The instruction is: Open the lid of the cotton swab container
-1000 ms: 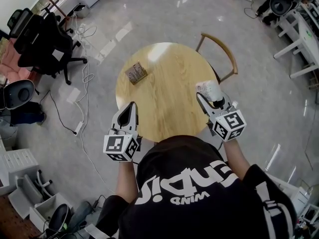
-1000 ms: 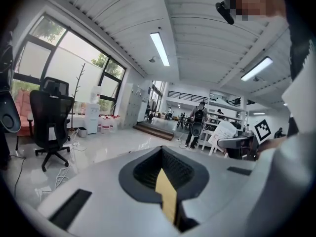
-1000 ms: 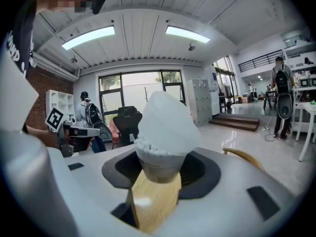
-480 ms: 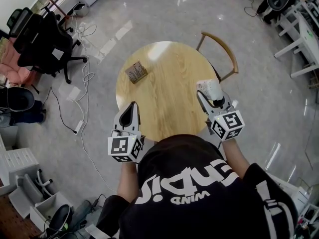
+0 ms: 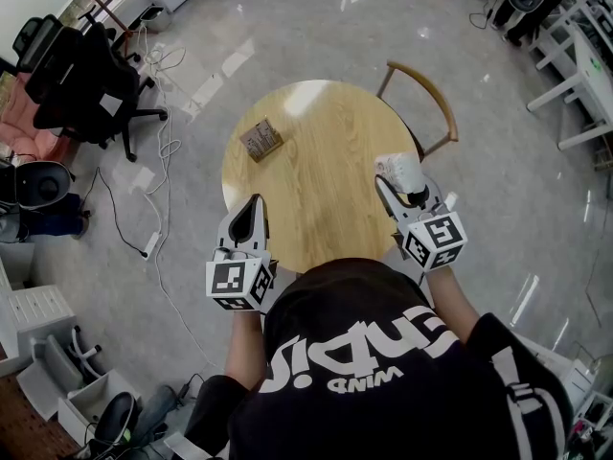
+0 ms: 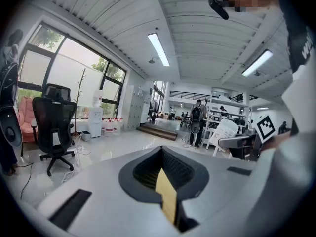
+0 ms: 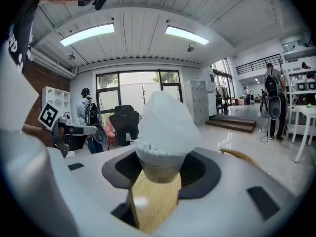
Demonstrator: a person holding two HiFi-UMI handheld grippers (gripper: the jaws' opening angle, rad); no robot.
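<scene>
- The round wooden surface [image 5: 316, 195] lies below me, with a chair [image 5: 428, 99] just beyond its far right rim.
- My left gripper [image 5: 255, 207] hovers at the near left rim, jaws fully together with nothing between them.
- My right gripper [image 5: 398, 188] is at the right rim, jaws apart and clamped on the sides of the container [image 5: 401, 171].
- The container stands upright in that grip, its white lid [image 7: 165, 115] on and swab tips [image 7: 153, 149] showing under it. I cannot tell whether its base touches the surface.
- A small packet [image 5: 261, 140] lies at the far left, well apart from both grippers.
</scene>
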